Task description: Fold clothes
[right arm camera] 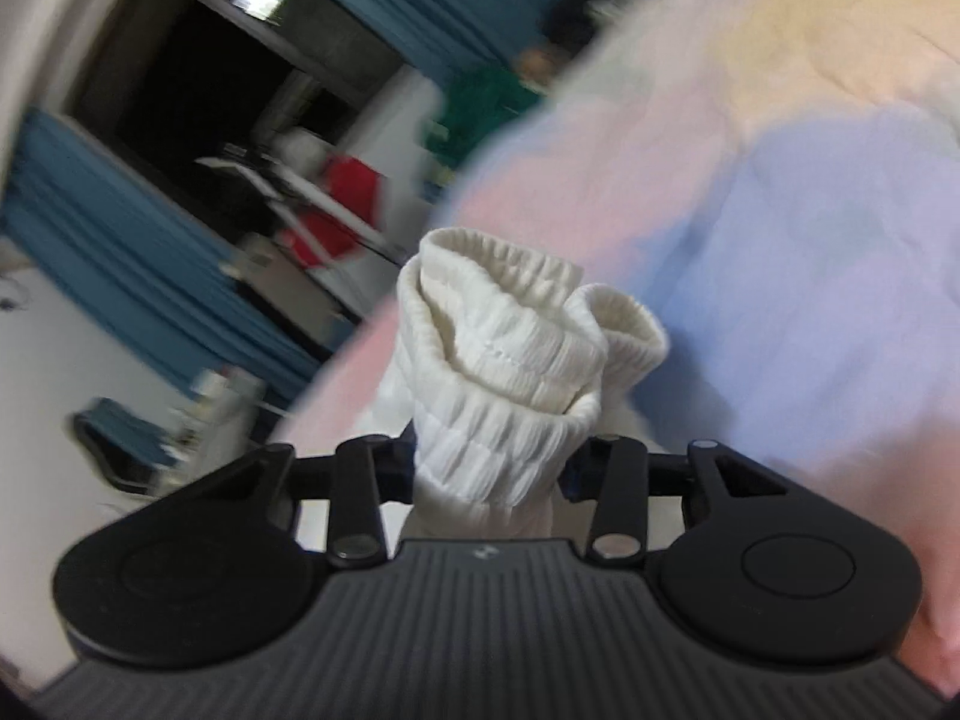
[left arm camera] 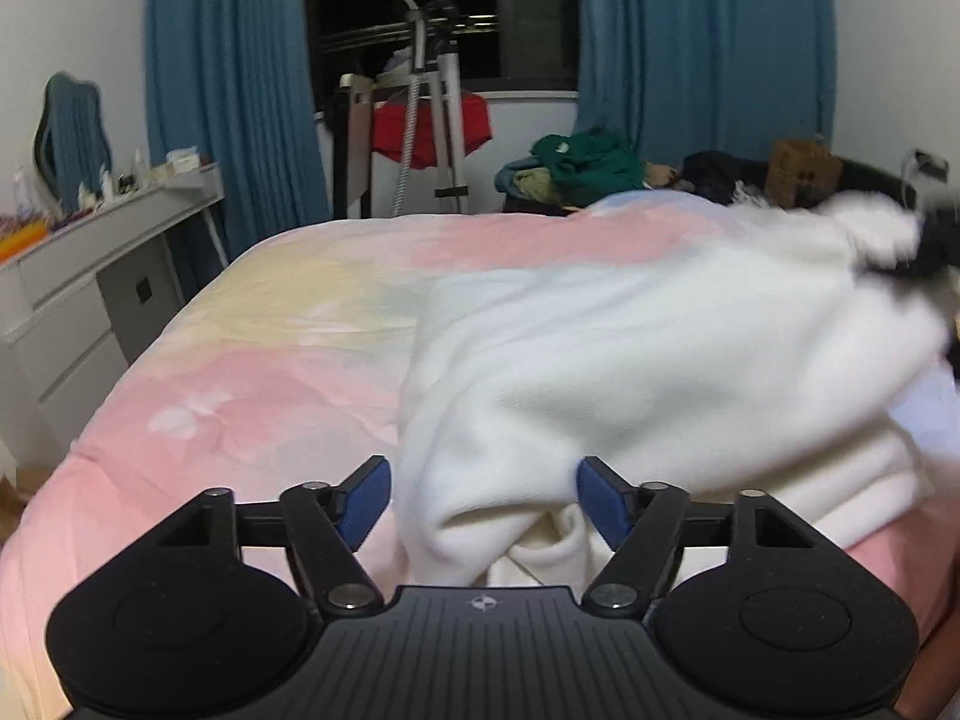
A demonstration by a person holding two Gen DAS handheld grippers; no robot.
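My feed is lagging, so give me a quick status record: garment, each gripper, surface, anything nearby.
garment: white fleece, spread over the bed, bunched at the near end
left gripper: open, fleece lying between its fingers, not pinched
right gripper: shut on the ribbed cuff, lifted above the bed
surface: pastel bedspread
nearby: clothes pile at the far edge of the bed; dresser to the left
image quality: right wrist view blurred
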